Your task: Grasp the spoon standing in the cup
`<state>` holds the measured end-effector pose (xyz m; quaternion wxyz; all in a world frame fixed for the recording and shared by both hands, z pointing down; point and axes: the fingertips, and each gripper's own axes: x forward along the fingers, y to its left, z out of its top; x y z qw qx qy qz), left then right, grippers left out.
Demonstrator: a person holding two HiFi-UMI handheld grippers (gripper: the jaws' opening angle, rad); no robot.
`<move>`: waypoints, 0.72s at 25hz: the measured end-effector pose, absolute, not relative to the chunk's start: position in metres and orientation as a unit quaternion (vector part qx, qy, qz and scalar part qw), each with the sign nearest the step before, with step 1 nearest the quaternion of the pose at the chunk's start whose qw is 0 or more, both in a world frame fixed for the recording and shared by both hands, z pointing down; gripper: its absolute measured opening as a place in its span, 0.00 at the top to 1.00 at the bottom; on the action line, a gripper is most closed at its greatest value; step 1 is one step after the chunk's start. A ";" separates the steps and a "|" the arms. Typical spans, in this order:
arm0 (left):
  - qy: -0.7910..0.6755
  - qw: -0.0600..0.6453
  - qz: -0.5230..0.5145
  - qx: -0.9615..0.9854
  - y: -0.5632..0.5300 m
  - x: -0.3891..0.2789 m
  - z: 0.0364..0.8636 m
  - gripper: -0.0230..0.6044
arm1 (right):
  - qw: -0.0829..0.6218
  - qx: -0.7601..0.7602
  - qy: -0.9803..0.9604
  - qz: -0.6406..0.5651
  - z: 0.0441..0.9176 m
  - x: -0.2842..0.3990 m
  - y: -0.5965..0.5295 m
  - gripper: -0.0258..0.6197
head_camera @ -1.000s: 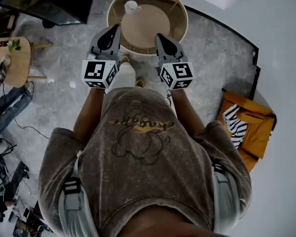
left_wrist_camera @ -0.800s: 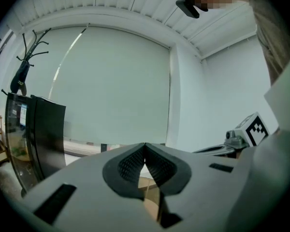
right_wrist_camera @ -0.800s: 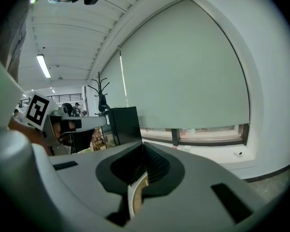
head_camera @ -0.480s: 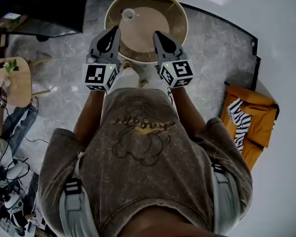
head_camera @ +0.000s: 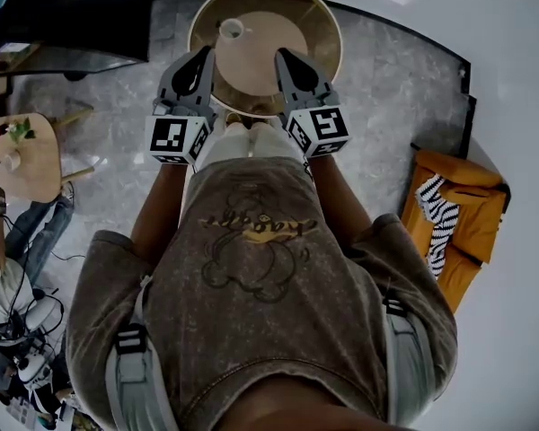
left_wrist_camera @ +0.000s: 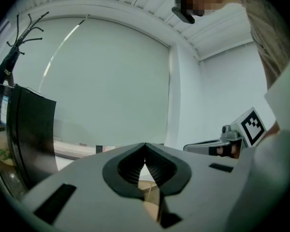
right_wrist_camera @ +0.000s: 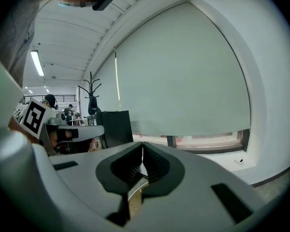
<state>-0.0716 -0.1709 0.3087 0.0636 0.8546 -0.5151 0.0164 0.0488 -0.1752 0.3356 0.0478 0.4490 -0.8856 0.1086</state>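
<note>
A small white cup [head_camera: 231,30] stands on the far left part of a round wooden table [head_camera: 319,25] in the head view; the spoon in it is too small to make out. My left gripper [head_camera: 204,55] hangs over the table's near edge, a short way on the near side of the cup, with its jaws together and nothing in them. My right gripper [head_camera: 281,56] hovers level with it, to the right of the cup, also shut and empty. In the left gripper view the left gripper [left_wrist_camera: 145,161] points at a pale window blind, as the right gripper [right_wrist_camera: 142,163] does in its own view; neither view shows the cup.
A dark cabinet [head_camera: 63,16] stands at the far left. A small wooden side table [head_camera: 22,142] and cables lie on the floor to the left. An orange seat with a striped cloth [head_camera: 454,223] sits at the right by the curved white wall.
Both grippers have moved a little forward over the table's near edge, closer to the cup. Their jaws have stayed shut.
</note>
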 end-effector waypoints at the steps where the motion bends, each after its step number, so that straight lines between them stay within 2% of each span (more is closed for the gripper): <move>1: -0.517 0.063 0.016 0.854 -0.174 -0.072 0.309 0.94 | 0.046 0.447 -0.887 0.109 0.336 0.048 -0.179 0.93; 18: -0.543 0.074 0.017 0.836 -0.227 -0.092 0.346 0.94 | 0.056 0.415 -0.901 0.116 0.368 0.023 -0.239 0.93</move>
